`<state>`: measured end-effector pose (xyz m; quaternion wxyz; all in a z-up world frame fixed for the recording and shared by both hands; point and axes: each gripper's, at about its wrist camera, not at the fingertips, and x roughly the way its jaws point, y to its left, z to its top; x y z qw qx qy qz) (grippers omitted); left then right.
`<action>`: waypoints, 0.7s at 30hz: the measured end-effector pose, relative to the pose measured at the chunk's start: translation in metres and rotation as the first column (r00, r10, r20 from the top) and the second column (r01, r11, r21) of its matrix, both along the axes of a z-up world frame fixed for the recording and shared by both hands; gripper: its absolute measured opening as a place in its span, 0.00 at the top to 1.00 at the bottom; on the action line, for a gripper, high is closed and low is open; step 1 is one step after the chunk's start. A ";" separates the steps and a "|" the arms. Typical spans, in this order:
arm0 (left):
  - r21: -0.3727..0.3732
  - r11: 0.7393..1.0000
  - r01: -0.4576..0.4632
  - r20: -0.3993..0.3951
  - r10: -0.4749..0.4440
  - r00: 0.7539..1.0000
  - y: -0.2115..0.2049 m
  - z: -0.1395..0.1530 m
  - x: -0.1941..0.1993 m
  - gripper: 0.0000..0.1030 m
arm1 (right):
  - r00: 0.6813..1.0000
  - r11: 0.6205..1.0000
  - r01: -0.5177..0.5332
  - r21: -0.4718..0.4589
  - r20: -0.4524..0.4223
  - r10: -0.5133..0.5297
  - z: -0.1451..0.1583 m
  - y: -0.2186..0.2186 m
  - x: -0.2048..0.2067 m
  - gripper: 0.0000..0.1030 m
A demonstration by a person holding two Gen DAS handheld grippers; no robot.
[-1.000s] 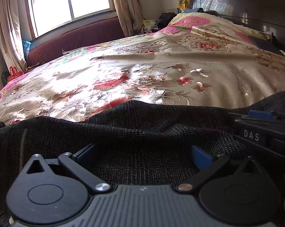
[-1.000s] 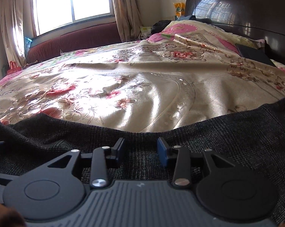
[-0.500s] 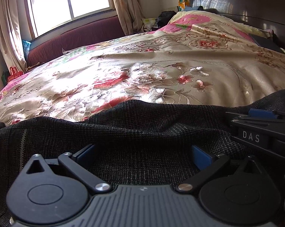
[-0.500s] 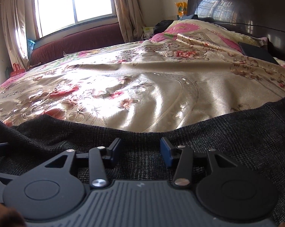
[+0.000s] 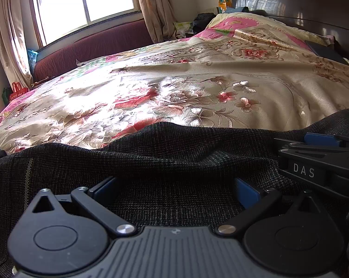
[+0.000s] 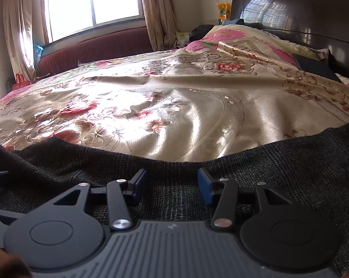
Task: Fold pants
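Left wrist: pants [image 5: 174, 153] (floral bedspread [image 5: 197, 88] beyond)

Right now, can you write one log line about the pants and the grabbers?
pants: dark, lying on floral bedspread | left gripper: open over pants | right gripper: jaws opening, pants beneath, not pinched

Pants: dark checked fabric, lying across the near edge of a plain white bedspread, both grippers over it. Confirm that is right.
Wrong on the bedspread: the right wrist view shows it is shiny cream fabric with red and pink flowers, not plain white. The rest holds: the dark checked pants lie across its near edge, both grippers over them.
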<state>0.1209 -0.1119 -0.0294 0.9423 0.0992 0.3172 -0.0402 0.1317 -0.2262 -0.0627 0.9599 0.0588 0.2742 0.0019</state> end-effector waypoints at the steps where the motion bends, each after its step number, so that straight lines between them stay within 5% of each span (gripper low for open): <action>1: 0.000 1.000 0.000 0.000 0.000 1.000 0.000 0.000 0.000 0.00 | 1.000 1.000 -0.001 0.000 0.000 0.001 0.000 0.000 0.000 0.51; 21: 0.000 1.000 0.000 0.000 0.000 1.000 0.000 0.000 0.000 0.00 | 1.000 1.000 -0.011 0.005 0.002 0.011 -0.001 0.001 0.000 0.46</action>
